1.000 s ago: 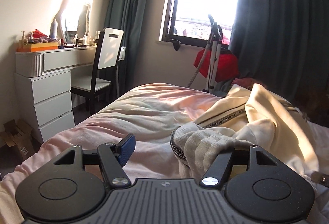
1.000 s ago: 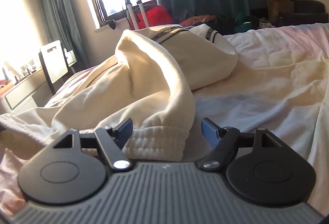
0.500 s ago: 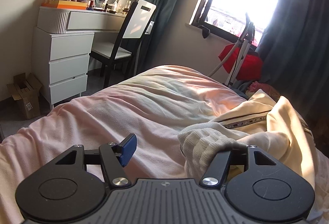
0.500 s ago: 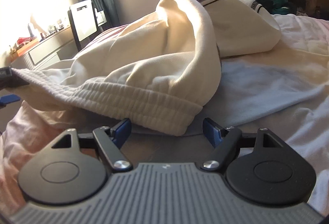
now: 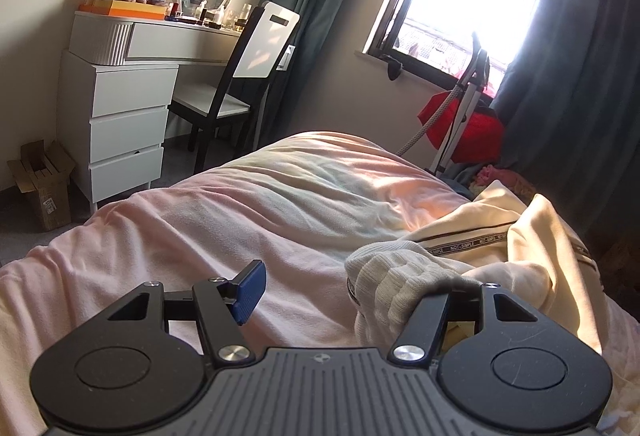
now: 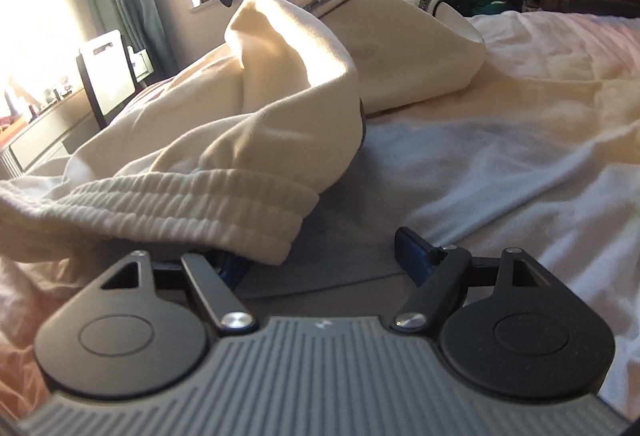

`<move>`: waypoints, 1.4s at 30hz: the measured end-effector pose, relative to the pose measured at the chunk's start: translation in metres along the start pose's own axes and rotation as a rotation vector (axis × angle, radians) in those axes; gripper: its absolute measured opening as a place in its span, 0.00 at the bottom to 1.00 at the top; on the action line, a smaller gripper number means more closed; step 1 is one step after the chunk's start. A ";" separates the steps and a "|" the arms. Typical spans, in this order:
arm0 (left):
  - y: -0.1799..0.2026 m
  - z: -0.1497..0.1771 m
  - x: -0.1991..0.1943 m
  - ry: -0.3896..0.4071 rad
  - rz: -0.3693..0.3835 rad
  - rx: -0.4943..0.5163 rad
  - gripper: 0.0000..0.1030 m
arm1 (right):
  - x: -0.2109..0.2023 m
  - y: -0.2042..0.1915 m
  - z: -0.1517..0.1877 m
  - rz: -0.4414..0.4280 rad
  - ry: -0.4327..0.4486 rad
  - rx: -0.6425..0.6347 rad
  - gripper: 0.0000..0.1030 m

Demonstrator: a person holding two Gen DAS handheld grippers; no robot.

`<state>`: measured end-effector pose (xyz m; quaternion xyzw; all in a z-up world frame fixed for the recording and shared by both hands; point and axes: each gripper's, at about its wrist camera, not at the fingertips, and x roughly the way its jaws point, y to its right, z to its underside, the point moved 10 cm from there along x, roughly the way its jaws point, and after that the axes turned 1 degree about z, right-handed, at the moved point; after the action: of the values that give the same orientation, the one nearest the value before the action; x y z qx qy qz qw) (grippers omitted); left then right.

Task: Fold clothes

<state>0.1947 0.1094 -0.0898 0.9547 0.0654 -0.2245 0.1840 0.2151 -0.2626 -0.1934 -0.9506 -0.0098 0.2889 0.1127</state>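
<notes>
Status: folding is at an early stage. The cream sweatshirt [image 6: 280,84] lies rumpled and heaped on the bed [image 5: 248,220], with no flat panel and no crease laid down that you could call a finished fold; the garment's taped trim [image 5: 460,246] runs across a bunched ridge, and the far part slumps toward the window side. Judged from this, spreading, aligning and every fold are all left to do. Your left gripper [image 5: 348,296] has its jaws at a middling width: the left blue pad [image 5: 250,292] stands free over the pink bedcover, while the ribbed cuff or hem [image 5: 396,276] is draped over the right finger, hiding that pad, so you cannot tell whether anything is pinched; it reads as cloth resting on one finger, not clamped. Your right gripper [image 6: 324,256] is wide, and its jaws have just been closing a little: the ribbed hem [image 6: 192,196] overhangs the left finger and reaches partway into the gap, the right pad [image 6: 412,252] is clear of the cloth, with bare sheet under it. Both grippers sit low at the near edge of the garment, hem just ahead.
</notes>
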 end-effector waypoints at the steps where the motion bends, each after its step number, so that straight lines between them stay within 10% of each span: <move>1: 0.001 0.001 -0.001 0.000 0.006 0.001 0.62 | -0.001 -0.005 -0.003 -0.001 0.012 -0.036 0.57; 4: 0.004 0.005 -0.005 -0.004 0.024 -0.010 0.62 | -0.008 -0.017 -0.009 -0.023 0.037 -0.087 0.19; 14: 0.008 0.007 -0.043 0.002 0.077 -0.083 0.57 | -0.160 -0.023 -0.090 0.142 0.482 -0.256 0.03; 18: 0.002 0.027 -0.043 -0.117 0.082 -0.109 0.57 | -0.218 -0.017 -0.104 0.193 0.578 -0.333 0.03; 27: -0.009 0.029 -0.051 -0.110 0.006 -0.071 0.56 | -0.136 -0.012 -0.023 -0.045 0.132 -0.102 0.10; 31: -0.003 0.033 -0.050 -0.104 -0.032 0.004 0.61 | -0.107 -0.028 0.000 -0.013 0.067 -0.160 0.78; 42: -0.003 0.037 -0.019 -0.079 -0.114 0.077 0.63 | -0.034 -0.028 0.032 0.077 -0.047 -0.277 0.75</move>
<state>0.1622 0.0973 -0.1127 0.9461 0.1037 -0.2746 0.1366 0.1707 -0.2319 -0.1943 -0.9497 -0.0158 0.3112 -0.0312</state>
